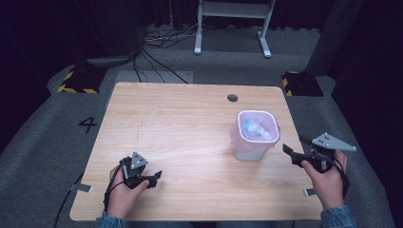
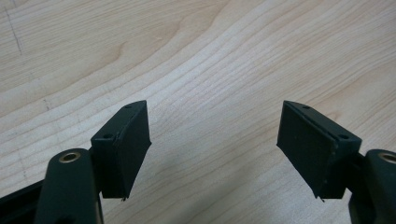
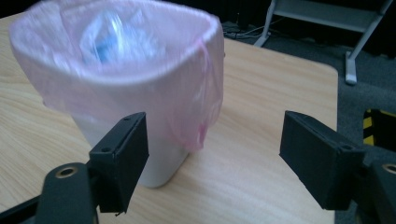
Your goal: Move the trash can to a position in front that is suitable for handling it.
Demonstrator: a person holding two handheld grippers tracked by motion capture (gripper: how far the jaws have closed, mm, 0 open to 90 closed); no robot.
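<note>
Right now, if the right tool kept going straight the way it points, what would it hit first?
Most likely the small white bin with the pink bag. The right tool is open and points at the bin, which sits ahead and left of centre between the jaws; depth is hard to judge.

Bin (image 1: 255, 137) on table (image 1: 180, 123) right side, crumpled plastic (image 1: 254, 129) inside

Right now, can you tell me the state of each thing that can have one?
Left gripper: open, empty, over bare wood.
Right gripper: open, empty, beside the bin and apart from it.
Bin: upright on the table.
Pink bag: lining the bin, folded over its rim, mouth open.
Clear plastic waste: inside the bag.
</note>
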